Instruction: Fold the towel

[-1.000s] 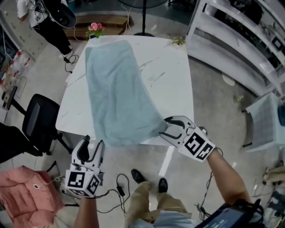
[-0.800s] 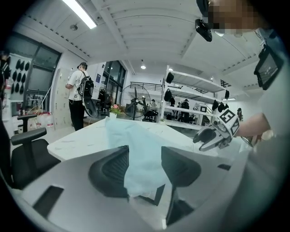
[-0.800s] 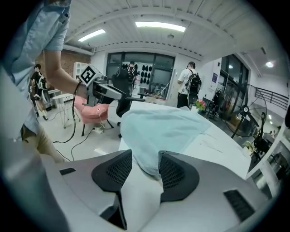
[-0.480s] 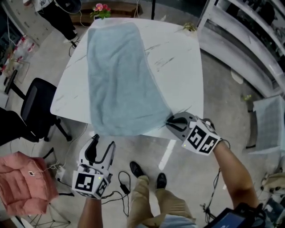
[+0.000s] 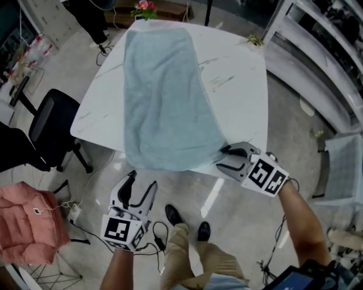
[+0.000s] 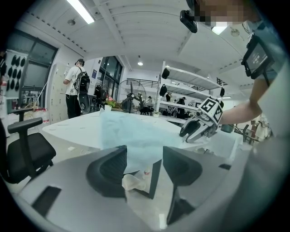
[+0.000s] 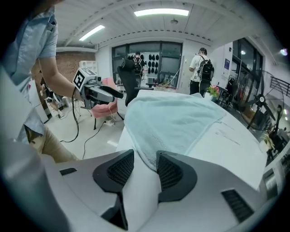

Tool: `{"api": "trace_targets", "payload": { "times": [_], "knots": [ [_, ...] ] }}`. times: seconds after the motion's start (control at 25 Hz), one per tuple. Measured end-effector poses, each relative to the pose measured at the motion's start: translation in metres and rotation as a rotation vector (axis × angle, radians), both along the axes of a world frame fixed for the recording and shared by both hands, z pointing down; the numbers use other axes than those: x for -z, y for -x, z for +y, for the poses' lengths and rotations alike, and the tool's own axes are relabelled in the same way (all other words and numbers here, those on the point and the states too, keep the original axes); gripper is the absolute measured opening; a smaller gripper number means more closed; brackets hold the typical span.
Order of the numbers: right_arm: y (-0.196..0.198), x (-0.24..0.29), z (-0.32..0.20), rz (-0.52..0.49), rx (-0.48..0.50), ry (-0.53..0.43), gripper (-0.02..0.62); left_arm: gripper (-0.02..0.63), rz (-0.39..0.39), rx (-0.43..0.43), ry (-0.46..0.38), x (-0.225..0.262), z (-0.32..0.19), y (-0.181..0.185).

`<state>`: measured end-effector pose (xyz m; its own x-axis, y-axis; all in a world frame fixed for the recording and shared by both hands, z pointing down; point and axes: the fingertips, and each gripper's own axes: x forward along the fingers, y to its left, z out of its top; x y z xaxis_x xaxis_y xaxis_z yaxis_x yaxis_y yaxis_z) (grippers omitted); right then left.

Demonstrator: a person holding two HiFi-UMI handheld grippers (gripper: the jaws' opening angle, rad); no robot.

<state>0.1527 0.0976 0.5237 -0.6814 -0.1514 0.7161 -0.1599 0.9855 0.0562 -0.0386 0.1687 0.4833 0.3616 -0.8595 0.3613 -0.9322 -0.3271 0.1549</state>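
The towel (image 5: 164,96) lies spread lengthwise on the table (image 5: 244,96), reaching its near edge. The right gripper (image 5: 222,158) has just been opening its jaws, which stand apart astride the towel's near right corner without clamping it. The left gripper (image 5: 143,181), also just opening, stands empty below the table edge; the head view hides the corner's tip.

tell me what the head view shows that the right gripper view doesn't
Only the head view: the person's shoes and the marker cube on the right gripper. Only the right gripper view: ceiling lights, windows, and its jaws apart, having just been opening, with a corner of the light blue towel between them. Both: the towel spread on the white table, and the left gripper.
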Motion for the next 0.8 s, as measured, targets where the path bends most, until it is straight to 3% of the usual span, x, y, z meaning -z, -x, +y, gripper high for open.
{"api": "trace_targets", "payload": {
  "times": [0.12, 0.2, 0.32, 0.48, 0.68, 0.8],
  "knots": [
    [-0.001, -0.004, -0.005, -0.006, -0.04, 0.048, 0.163, 0.25, -0.007, -0.012, -0.012, -0.005, 0.0, 0.001],
    [-0.002, -0.005, -0.013, 0.002, -0.077, 0.035, 0.034, 0.25, -0.012, -0.014, -0.011, -0.006, -0.001, 0.002],
    [0.0, 0.0, -0.012, 0.015, -0.067, 0.038, 0.029, 0.25, -0.013, -0.015, -0.006, -0.009, -0.001, 0.001],
    [0.009, 0.033, -0.003, -0.052, -0.063, 0.097, 0.029, 0.267, -0.035, -0.004, -0.011, -0.009, -0.005, -0.001],
    [0.021, 0.065, -0.004, -0.127, -0.088, 0.164, 0.029, 0.293, -0.157, 0.032, -0.032, -0.034, -0.013, 0.008],
    [0.025, 0.078, -0.003, -0.136, -0.079, 0.159, 0.029, 0.296, -0.06, 0.082, 0.04, -0.059, -0.009, 0.015]
  ]
}}
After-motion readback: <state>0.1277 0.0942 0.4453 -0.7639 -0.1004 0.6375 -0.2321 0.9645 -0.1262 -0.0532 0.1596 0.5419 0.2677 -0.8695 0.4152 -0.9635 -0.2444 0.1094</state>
